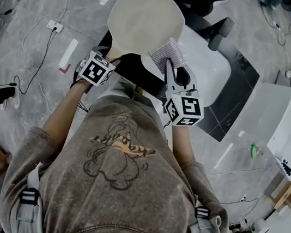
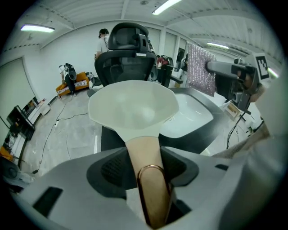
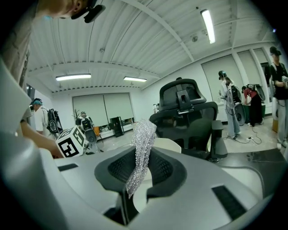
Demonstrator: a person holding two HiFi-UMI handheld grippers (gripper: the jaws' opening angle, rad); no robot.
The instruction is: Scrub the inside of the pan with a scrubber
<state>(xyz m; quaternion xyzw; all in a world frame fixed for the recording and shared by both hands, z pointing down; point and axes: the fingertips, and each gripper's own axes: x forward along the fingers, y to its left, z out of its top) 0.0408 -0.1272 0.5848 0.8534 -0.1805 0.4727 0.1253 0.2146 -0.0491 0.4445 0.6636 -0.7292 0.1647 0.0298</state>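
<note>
Left gripper (image 1: 109, 60) grips the pan (image 1: 144, 22) by its handle. Right gripper (image 1: 173, 69) is clenched on the scrubber (image 1: 166, 53), just beside the pan rim.

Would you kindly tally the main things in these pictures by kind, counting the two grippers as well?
Cream-coloured pan with a tan handle: 1
Silvery mesh scrubber: 1
Two-jaw grippers: 2, the left gripper closed on the pan's handle and the right gripper closed on the scrubber
Black office chair: 1
Total: 5

An office chair (image 2: 128, 54) stands just beyond the pan (image 2: 132, 105).
</note>
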